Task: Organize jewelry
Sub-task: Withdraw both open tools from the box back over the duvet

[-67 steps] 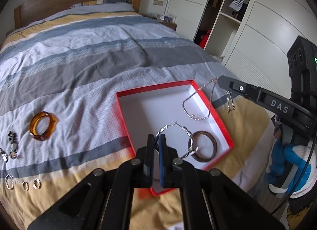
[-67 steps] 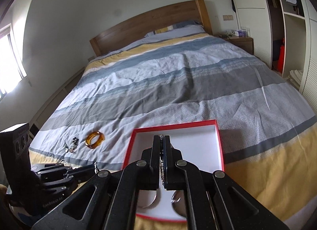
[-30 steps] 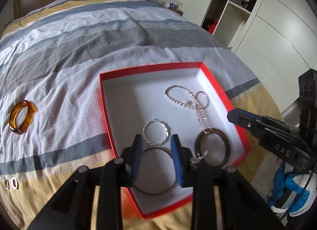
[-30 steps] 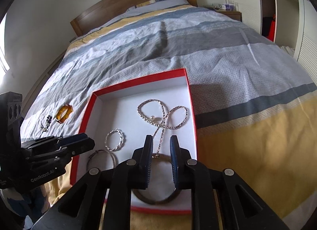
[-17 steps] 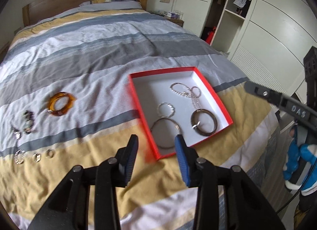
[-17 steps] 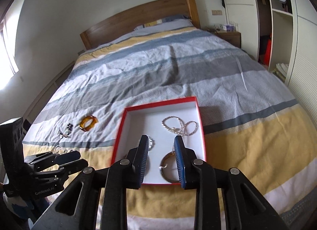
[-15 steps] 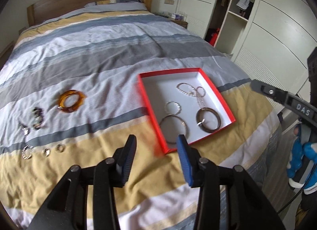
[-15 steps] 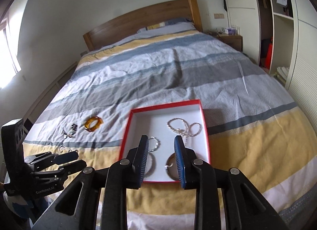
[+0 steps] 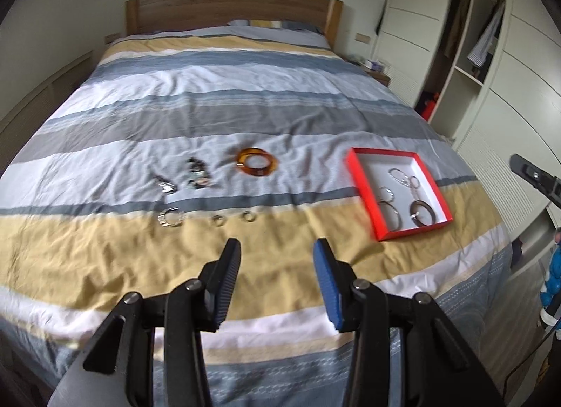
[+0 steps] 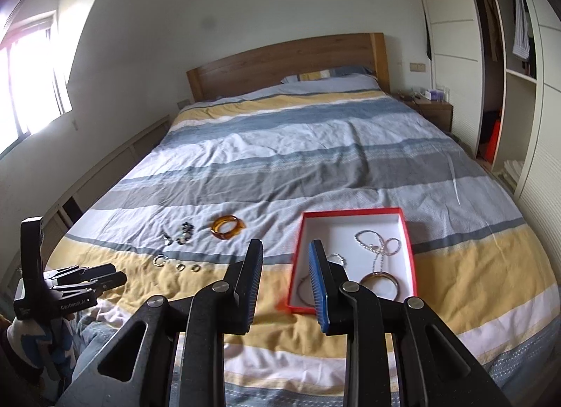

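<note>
A red box point(image 9: 362, 182) point(image 10: 406, 231) with a white inside lies on the striped bed. It holds a silver necklace point(image 10: 377, 244), hoop earrings point(image 9: 389, 212) and a brown bangle point(image 9: 422, 215) point(image 10: 380, 280). On the bedspread to its left lie an amber bangle point(image 9: 257, 162) point(image 10: 228, 224), dark bead earrings point(image 9: 196, 173) point(image 10: 184, 231) and small silver rings point(image 9: 217, 219) point(image 10: 178, 265). My left gripper point(image 9: 277, 266) is open and empty above the bed's near edge. My right gripper point(image 10: 285, 266) is open and empty, near the box's left side.
A wooden headboard point(image 10: 287, 63) stands at the far end of the bed. White wardrobes with open shelves point(image 9: 466, 66) point(image 10: 519, 91) line the right side. A nightstand point(image 10: 433, 108) stands beside the headboard. A window point(image 10: 24, 84) is at left.
Both grippers let go of the jewelry in the box, opened and pulled back and up. My left gripper has swung left toward the loose pieces on the bedspread.
</note>
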The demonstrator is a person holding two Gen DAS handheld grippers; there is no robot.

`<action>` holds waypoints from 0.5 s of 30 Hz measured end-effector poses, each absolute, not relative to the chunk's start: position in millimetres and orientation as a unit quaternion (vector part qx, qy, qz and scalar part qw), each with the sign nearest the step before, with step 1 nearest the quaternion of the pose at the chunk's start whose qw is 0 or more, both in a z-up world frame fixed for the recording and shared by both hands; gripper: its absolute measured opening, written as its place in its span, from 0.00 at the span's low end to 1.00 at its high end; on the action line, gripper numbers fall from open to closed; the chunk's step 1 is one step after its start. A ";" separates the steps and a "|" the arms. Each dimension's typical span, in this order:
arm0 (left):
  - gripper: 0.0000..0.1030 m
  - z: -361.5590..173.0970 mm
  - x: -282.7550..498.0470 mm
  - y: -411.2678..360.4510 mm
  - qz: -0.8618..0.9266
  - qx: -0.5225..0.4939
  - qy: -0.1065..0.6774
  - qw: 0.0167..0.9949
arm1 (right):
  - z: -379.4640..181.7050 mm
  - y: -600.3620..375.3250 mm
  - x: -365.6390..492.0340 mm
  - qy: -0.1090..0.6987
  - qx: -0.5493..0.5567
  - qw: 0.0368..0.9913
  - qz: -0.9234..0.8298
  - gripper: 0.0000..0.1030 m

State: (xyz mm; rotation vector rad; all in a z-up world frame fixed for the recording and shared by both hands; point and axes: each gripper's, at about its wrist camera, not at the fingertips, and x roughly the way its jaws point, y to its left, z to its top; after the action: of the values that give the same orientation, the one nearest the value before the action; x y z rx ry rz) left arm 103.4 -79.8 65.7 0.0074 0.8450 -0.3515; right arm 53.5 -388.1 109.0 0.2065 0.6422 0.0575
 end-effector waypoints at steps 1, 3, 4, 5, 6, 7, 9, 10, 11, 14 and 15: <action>0.40 67.4 98.4 -65.6 -0.160 0.000 0.404 0.901 | 113.7 -381.9 49.6 0.312 0.098 0.945 0.031 0.26; 0.40 68.9 90.3 -44.4 -0.144 -0.003 0.400 0.905 | 122.1 -370.5 42.5 0.307 0.091 0.947 0.038 0.27; 0.40 69.0 86.2 -32.7 -0.136 -0.008 0.399 0.907 | 126.0 -365.0 38.9 0.304 0.087 0.948 0.040 0.27; 0.40 68.9 83.1 -22.9 -0.131 -0.013 0.398 0.908 | 128.8 -360.7 35.9 0.303 0.084 0.948 0.042 0.29; 0.40 68.6 79.6 -13.3 -0.126 -0.018 0.397 0.909 | 132.4 -354.8 32.1 0.301 0.081 0.949 0.044 0.29; 0.40 68.3 75.7 -4.4 -0.121 -0.022 0.395 0.911 | 134.4 -351.0 29.5 0.300 0.080 0.950 0.047 0.29; 0.40 66.9 70.1 8.6 -0.111 -0.028 0.393 0.912 | 137.6 -342.4 24.7 0.298 0.078 0.950 0.052 0.30; 0.40 65.9 67.8 13.9 -0.109 -0.031 0.393 0.913 | 137.8 -338.6 23.6 0.298 0.077 0.950 0.053 0.30; 0.40 64.5 64.8 20.2 -0.106 -0.035 0.392 0.913 | 137.8 -335.3 23.1 0.298 0.076 0.950 0.055 0.30; 0.40 62.1 60.3 30.1 -0.102 -0.038 0.388 0.915 | 135.8 -323.6 23.9 0.301 0.074 0.949 0.062 0.30; 0.40 61.2 59.0 33.1 -0.101 -0.037 0.387 0.916 | 134.0 -320.3 25.3 0.303 0.075 0.948 0.065 0.30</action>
State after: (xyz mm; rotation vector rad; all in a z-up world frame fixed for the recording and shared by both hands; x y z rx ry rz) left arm 59.0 33.1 61.2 -0.0769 0.7966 -0.2081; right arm 25.3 -320.3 134.0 0.1525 0.6164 0.1333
